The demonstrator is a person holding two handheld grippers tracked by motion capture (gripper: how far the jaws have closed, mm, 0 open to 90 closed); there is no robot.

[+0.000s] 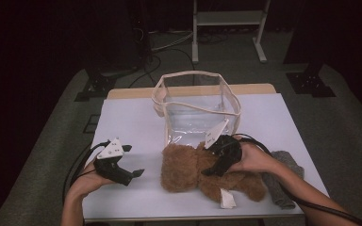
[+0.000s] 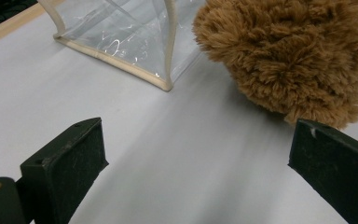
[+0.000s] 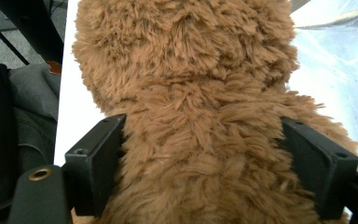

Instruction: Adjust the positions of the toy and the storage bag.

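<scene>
A brown plush teddy bear (image 1: 184,167) lies on the white table (image 1: 132,117), just in front of a clear plastic bag with cream trim (image 1: 195,106). My right gripper (image 1: 209,170) reaches over the bear from the right. In the right gripper view its jaws stand wide apart on either side of the bear's furry body (image 3: 191,93), touching the fur. My left gripper (image 1: 133,161) hovers open over bare table to the left of the bear. In the left gripper view the bear (image 2: 289,51) and the bag's corner (image 2: 121,37) lie ahead of the gripper (image 2: 198,154).
A grey cloth (image 1: 285,179) lies at the table's right front, behind my right hand. A white tag (image 1: 226,198) hangs from the bear near the front edge. A metal rack (image 1: 228,19) stands on the floor beyond the table.
</scene>
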